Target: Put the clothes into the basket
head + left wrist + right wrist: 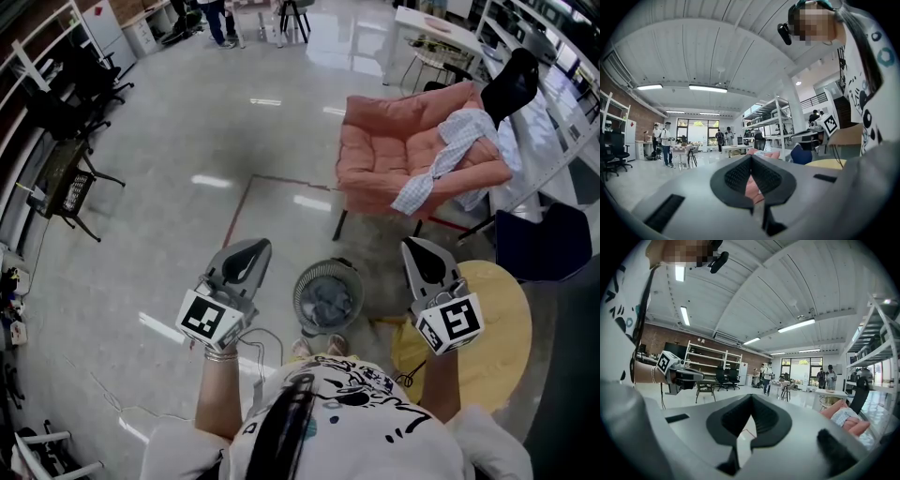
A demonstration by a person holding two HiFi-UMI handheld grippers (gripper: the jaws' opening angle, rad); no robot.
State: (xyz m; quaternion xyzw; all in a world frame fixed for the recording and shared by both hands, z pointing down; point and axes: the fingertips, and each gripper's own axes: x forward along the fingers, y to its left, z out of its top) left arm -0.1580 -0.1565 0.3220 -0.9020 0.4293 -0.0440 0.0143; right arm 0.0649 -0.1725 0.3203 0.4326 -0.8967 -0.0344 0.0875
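Here the left gripper [251,255] and the right gripper [420,253] are both held out level above the floor, each with its jaws closed together and nothing between them. The basket [302,292] stands on the floor between them, just ahead of the person's feet, with grey clothes [330,300] inside. Beyond it, a checked shirt [448,155] lies draped over a pink armchair [380,150]. A round yellow table [497,328] stands by the right gripper.
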